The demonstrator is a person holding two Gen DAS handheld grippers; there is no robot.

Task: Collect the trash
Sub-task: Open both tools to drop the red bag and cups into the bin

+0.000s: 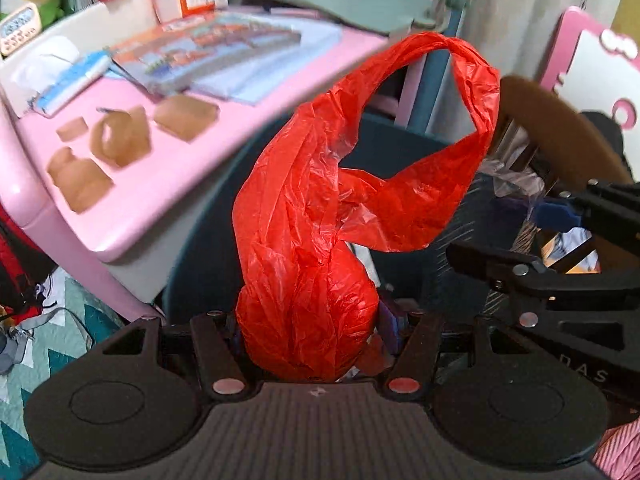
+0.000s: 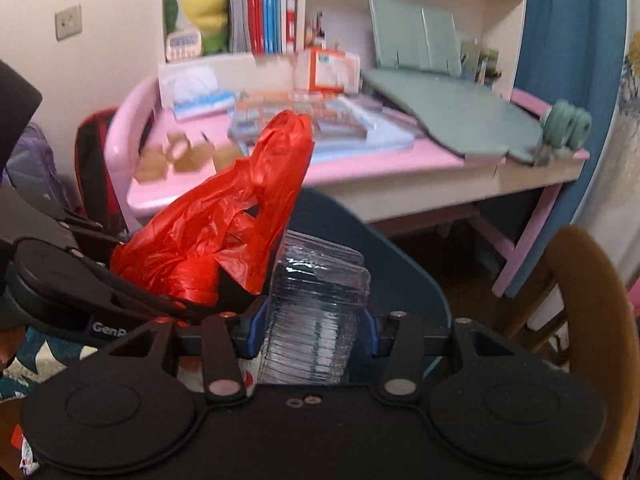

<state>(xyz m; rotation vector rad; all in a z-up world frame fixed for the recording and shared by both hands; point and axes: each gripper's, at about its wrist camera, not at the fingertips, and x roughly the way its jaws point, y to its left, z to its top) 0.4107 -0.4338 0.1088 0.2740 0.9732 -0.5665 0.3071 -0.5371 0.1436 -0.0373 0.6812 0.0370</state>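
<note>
- Red plastic bag [image 1: 304, 240], crumpled, is pinched between the left gripper [image 1: 308, 336] fingers, its loop handle standing up.
- Clear plastic container [image 2: 316, 312] is clamped between the right gripper [image 2: 312, 332] fingers.
- Brown cardboard scraps [image 1: 120, 140] lie on the pink tabletop [image 1: 168, 200] behind, well apart from both.

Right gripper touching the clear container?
Touching. Right wrist view: the right gripper has both blue pads pressed against the clear container.

Crumpled red plastic bag [image 1: 304, 240], clear ribbed container [image 2: 316, 320]
</note>
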